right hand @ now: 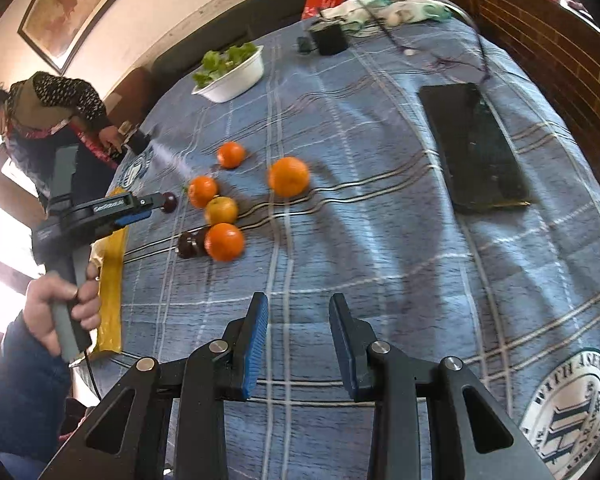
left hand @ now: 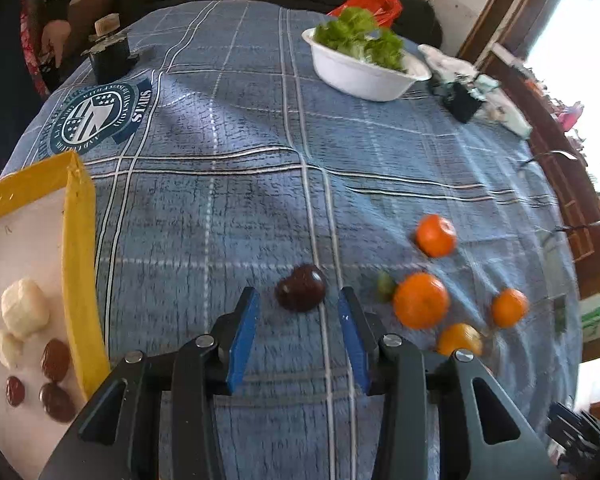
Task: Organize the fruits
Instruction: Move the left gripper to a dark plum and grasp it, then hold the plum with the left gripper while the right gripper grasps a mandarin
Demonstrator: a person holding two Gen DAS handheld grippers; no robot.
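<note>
The left gripper (left hand: 298, 306) hangs with its blue-padded jaws apart and empty, just short of a small dark red round fruit (left hand: 301, 293) on the blue checked cloth (left hand: 228, 216). I'd centre the fruit between the pads and close gently so it doesn't roll. The yellow-rimmed white tray (left hand: 78, 240) sits to the left. The right gripper (right hand: 298, 316) is also parted and holds nothing, with the oranges (right hand: 224, 241) well beyond it.
</note>
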